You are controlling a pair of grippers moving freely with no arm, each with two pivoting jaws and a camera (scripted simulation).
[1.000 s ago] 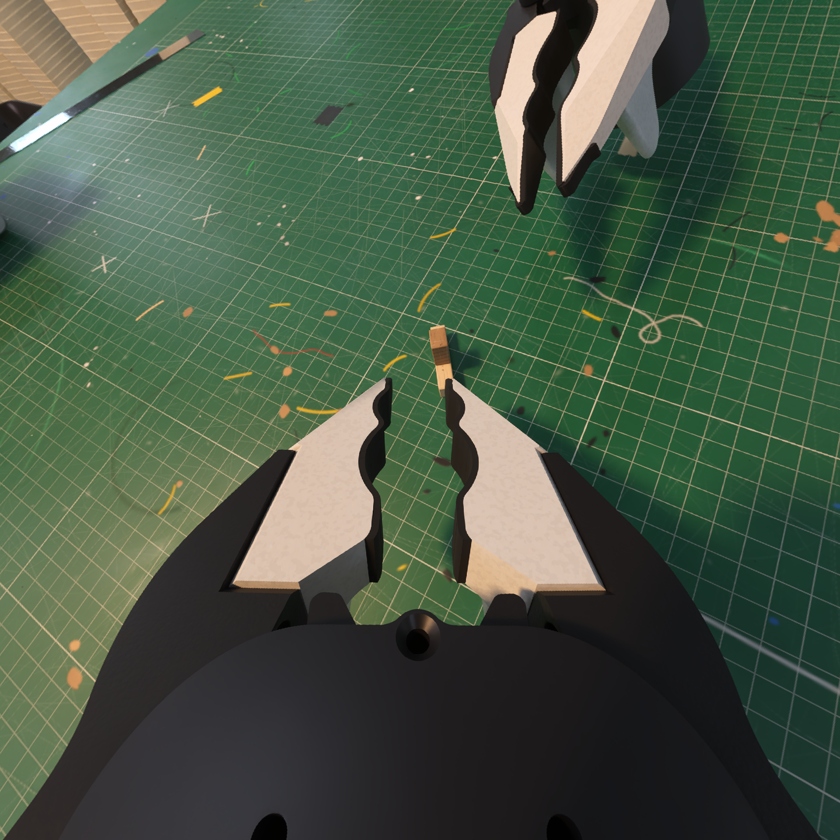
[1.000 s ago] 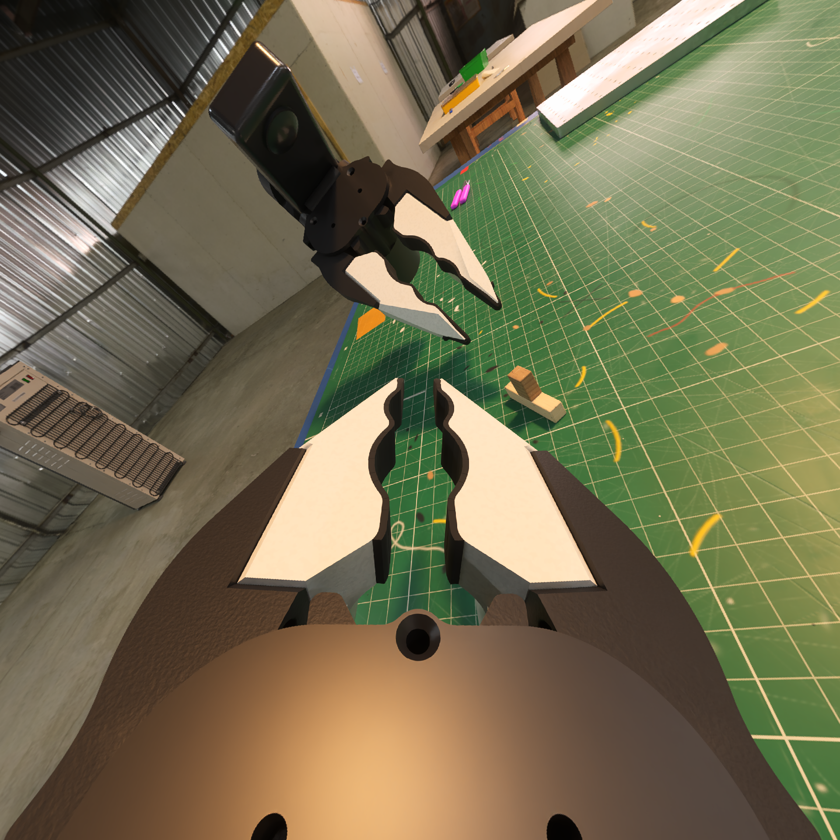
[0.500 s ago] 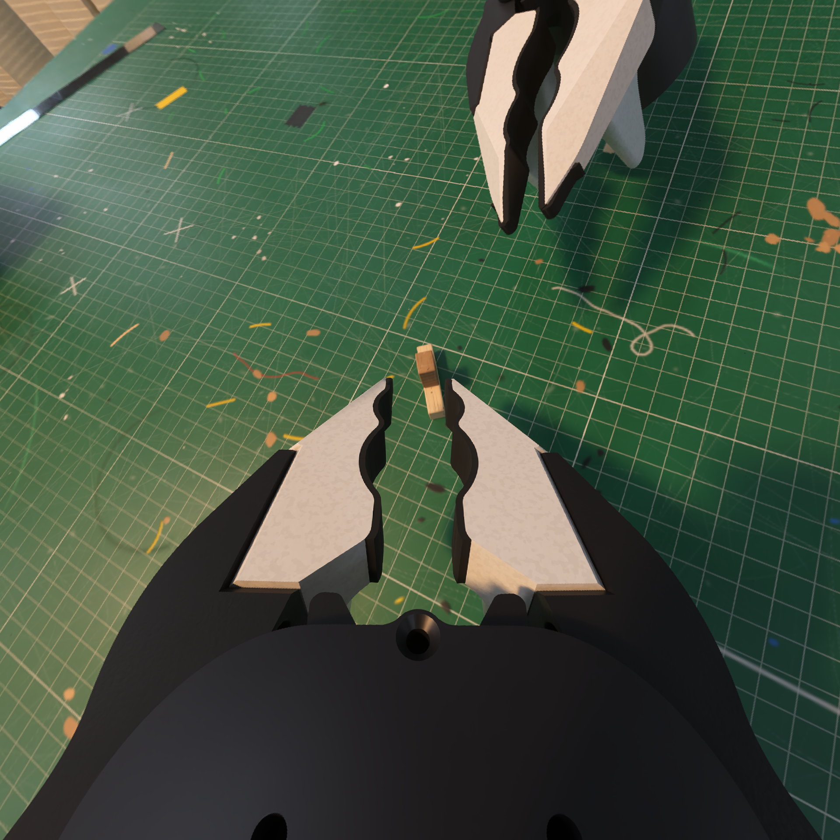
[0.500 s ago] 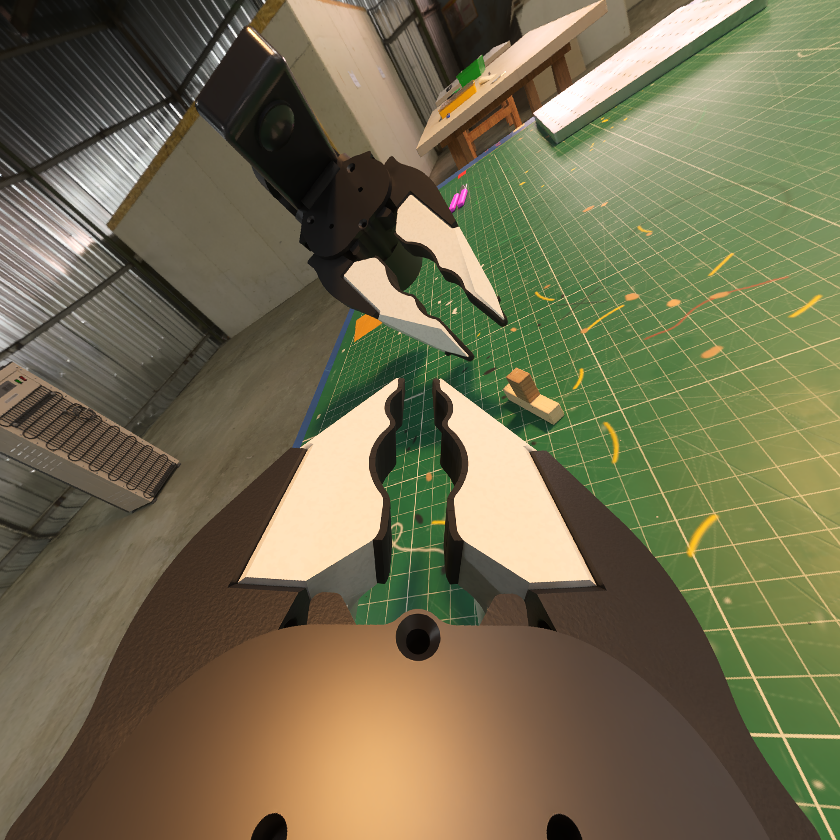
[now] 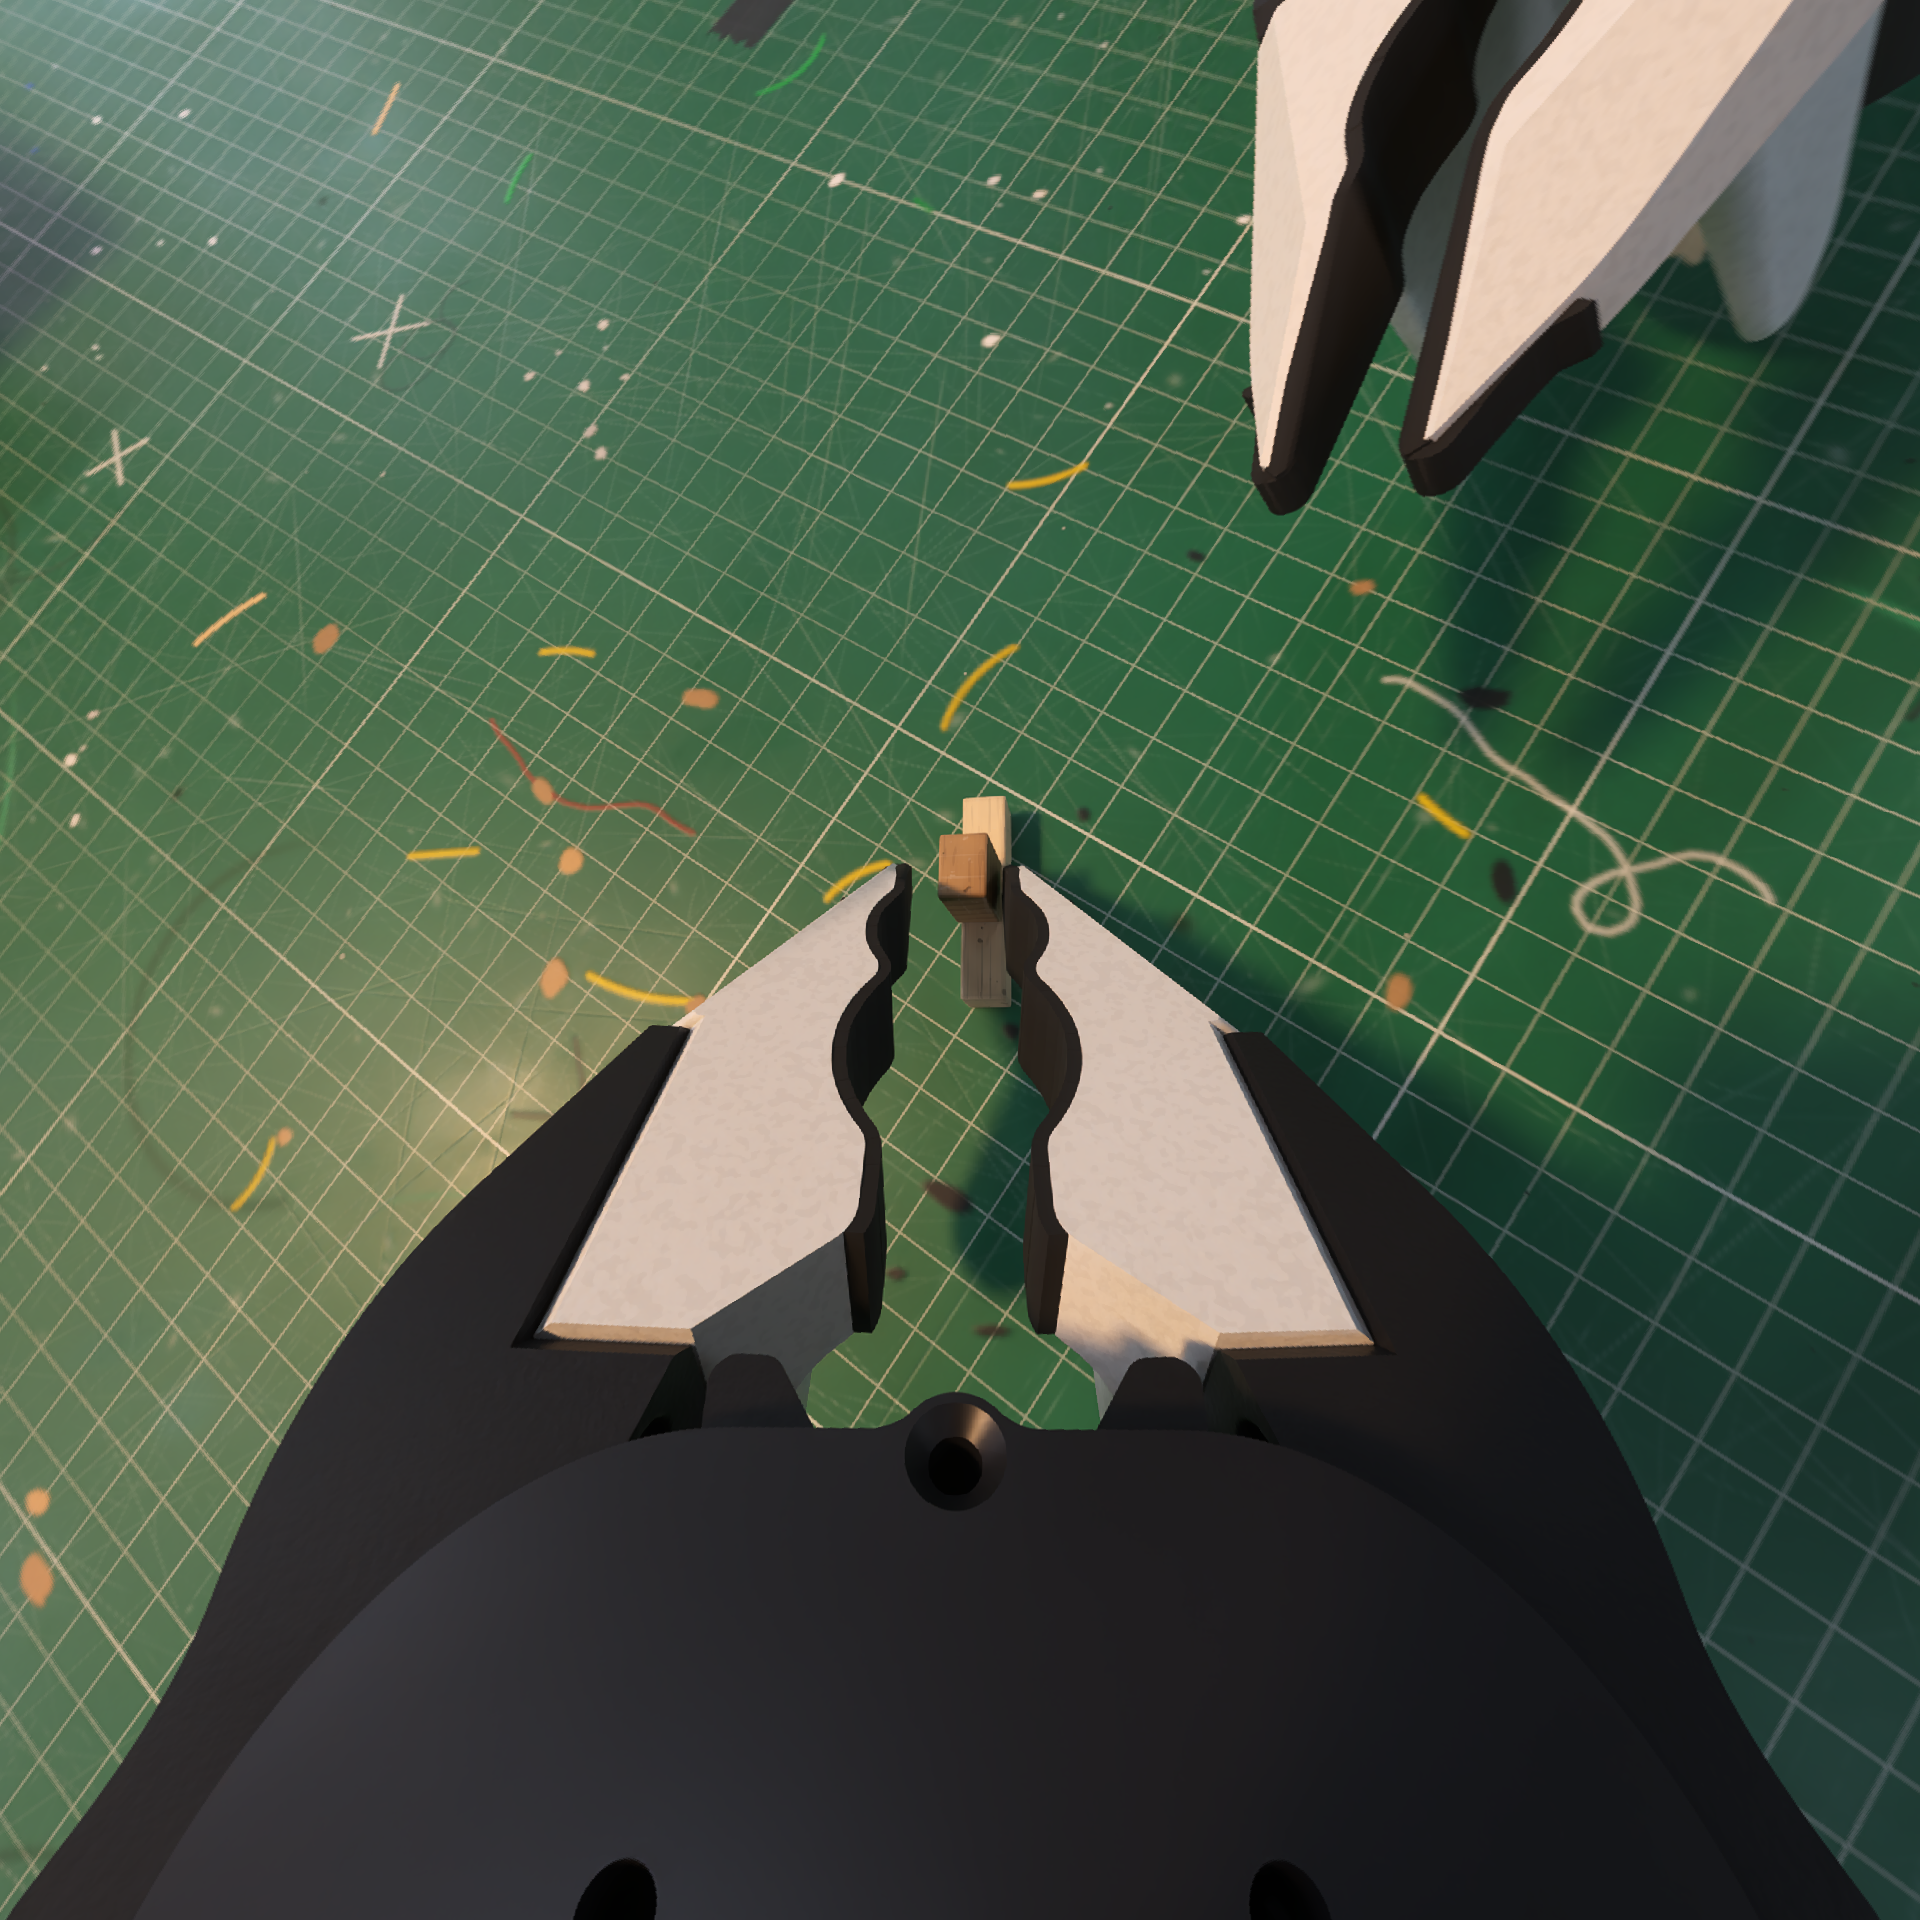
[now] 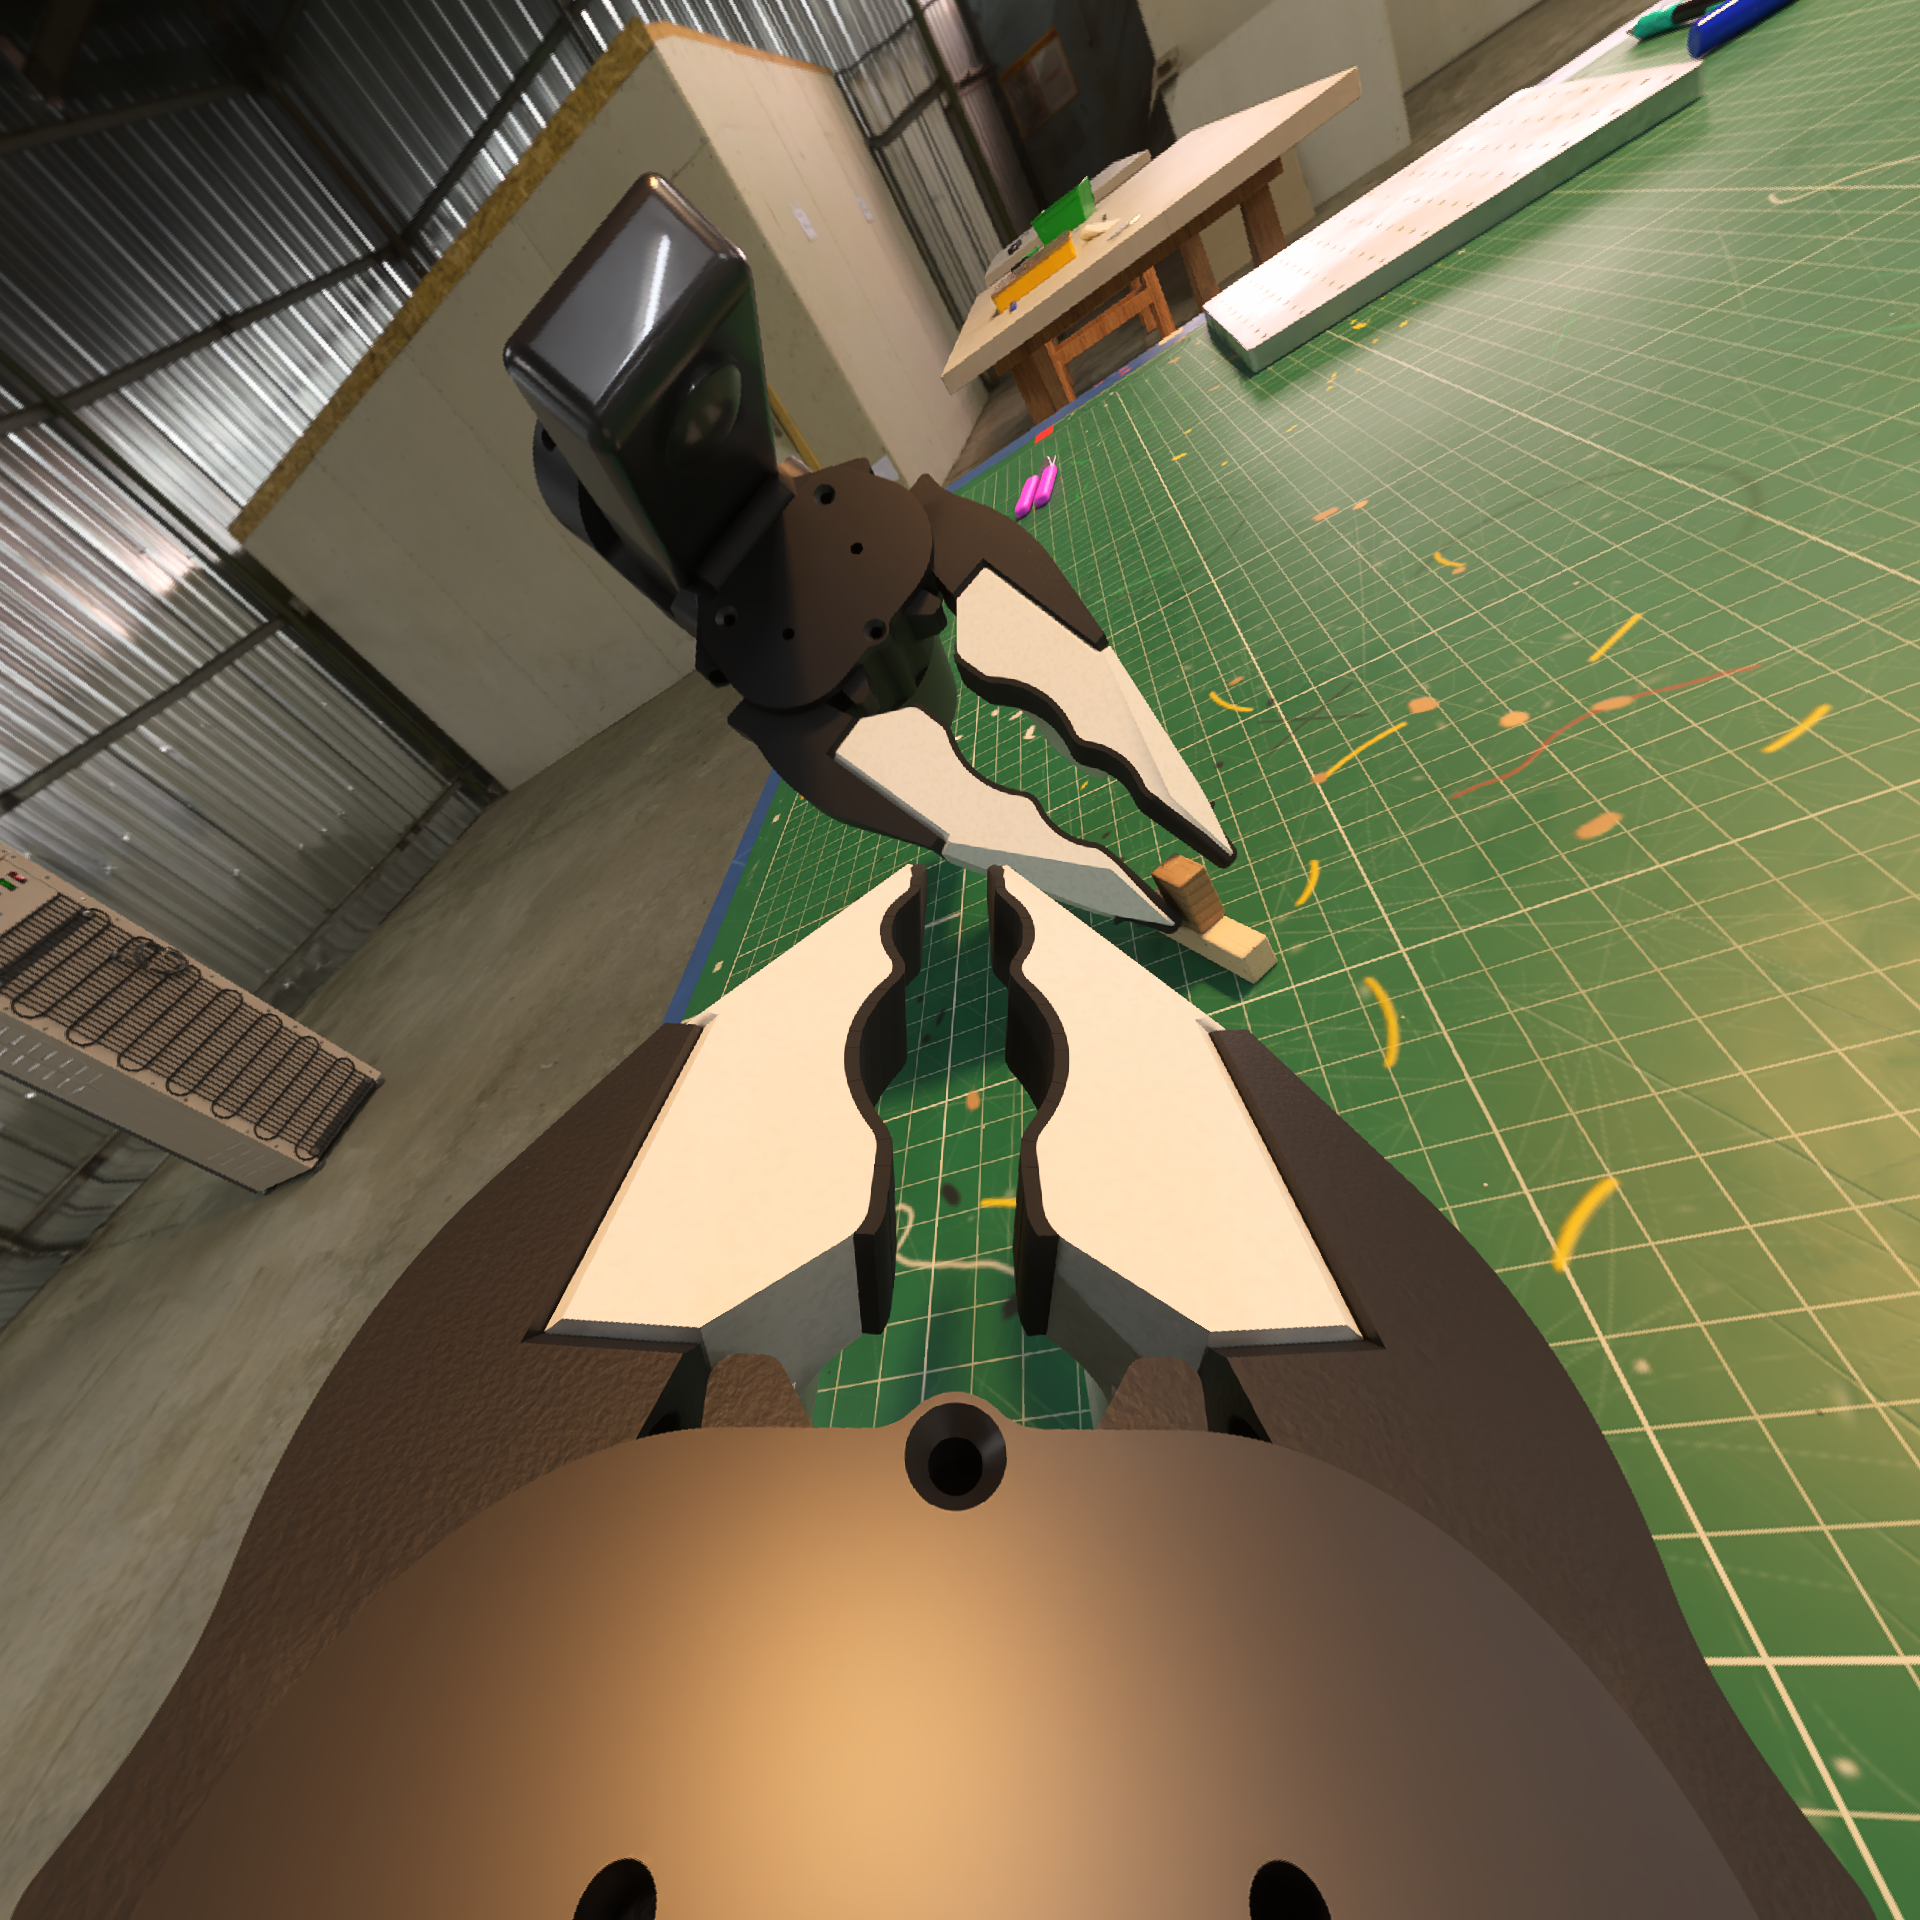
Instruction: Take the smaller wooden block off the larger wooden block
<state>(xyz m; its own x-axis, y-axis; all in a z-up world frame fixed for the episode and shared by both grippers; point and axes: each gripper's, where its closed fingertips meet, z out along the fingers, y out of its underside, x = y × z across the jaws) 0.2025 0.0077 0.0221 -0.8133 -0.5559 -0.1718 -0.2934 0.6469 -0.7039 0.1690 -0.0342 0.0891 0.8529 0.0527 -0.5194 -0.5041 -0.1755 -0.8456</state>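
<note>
A small brown wooden block (image 5: pixel 966 881) sits on a longer pale wooden block (image 5: pixel 985 961) that lies flat on the green cutting mat (image 5: pixel 520 520). My left gripper (image 5: pixel 956 883) is open, its fingertips either side of the small block, not closed on it. In the right wrist view the left gripper (image 6: pixel 1195 883) comes down onto the small block (image 6: pixel 1190 891) and the pale block (image 6: pixel 1236 945). My right gripper (image 6: pixel 954 878) is open and empty, hovering above the mat off to the side; it also shows in the left wrist view (image 5: pixel 1351 473).
The mat's edge (image 6: pixel 727 914) drops to a concrete floor on the left in the right wrist view. A long white board (image 6: pixel 1455 208) and two pink pieces (image 6: pixel 1037 488) lie far off. A wooden table (image 6: pixel 1143 208) stands beyond.
My left gripper has moved forward and down, so its open fingertips now straddle the small block. The right gripper has stayed roughly in place, still open.
</note>
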